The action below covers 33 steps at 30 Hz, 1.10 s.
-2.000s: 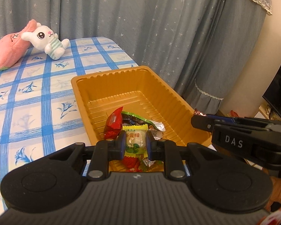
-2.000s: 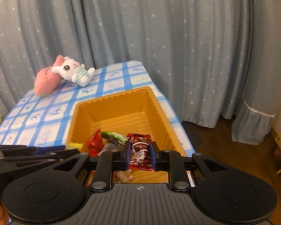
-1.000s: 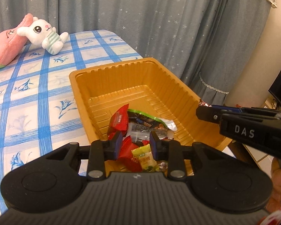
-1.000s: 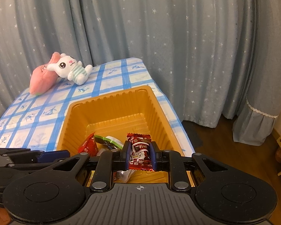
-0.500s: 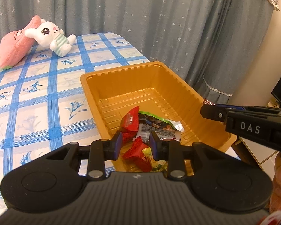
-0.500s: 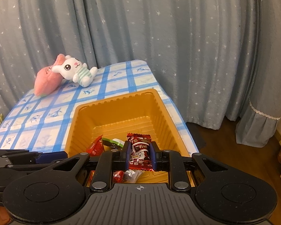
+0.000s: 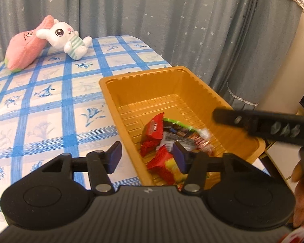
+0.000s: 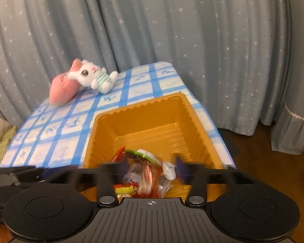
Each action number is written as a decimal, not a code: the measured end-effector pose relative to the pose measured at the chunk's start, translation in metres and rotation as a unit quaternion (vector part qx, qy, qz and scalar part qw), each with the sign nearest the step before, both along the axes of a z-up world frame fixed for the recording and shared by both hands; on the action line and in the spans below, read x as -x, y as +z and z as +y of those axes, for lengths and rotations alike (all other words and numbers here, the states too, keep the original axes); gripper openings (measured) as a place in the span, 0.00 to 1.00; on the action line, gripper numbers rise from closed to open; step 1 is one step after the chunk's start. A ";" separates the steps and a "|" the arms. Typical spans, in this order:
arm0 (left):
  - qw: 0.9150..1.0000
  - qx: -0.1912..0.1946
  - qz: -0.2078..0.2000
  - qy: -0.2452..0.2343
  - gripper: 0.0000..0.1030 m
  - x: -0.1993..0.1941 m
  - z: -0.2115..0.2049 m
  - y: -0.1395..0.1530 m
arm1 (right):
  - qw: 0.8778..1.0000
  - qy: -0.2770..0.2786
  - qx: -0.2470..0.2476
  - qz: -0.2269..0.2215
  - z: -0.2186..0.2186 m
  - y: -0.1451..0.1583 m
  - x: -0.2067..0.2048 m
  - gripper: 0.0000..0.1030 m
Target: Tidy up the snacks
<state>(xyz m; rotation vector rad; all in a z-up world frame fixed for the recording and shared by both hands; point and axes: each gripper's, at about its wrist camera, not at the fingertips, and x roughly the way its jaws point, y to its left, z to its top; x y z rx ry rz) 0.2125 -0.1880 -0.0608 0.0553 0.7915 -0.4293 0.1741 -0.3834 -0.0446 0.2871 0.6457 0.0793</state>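
Note:
An orange plastic tray (image 7: 143, 75) sits at the right end of a blue-checked table, with a pile of wrapped snacks (image 7: 164, 139) in its near end. My left gripper (image 7: 147, 159) hovers over the tray's near left wall, its jaws opening with nothing gripped; a red and yellow packet (image 7: 166, 165) lies below them. In the right wrist view the tray (image 8: 139, 105) is straight ahead. My right gripper (image 8: 152, 166) is blurred, its jaws opening, and a red-brown wrapped snack (image 8: 150, 175) is loose between them on the snack pile. The right gripper (image 7: 253, 121) also shows blurred over the tray's right rim.
A white plush rabbit (image 7: 69, 36) leans on a pink plush (image 7: 26, 46) at the table's far left corner. Grey starred curtains (image 7: 172, 20) hang behind. The table ends just right of the tray, with dark floor (image 8: 273, 172) beyond. A hand (image 7: 302, 192) holds the right gripper.
Both grippers have gone from narrow to wide. The red-brown snack has left the right gripper's pads and now lies blurred on the pile in the tray.

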 end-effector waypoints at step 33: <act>0.998 0.009 -0.012 0.065 1.00 0.093 0.064 0.043 | 0.999 -0.019 0.030 0.042 0.025 0.029 0.099 0.73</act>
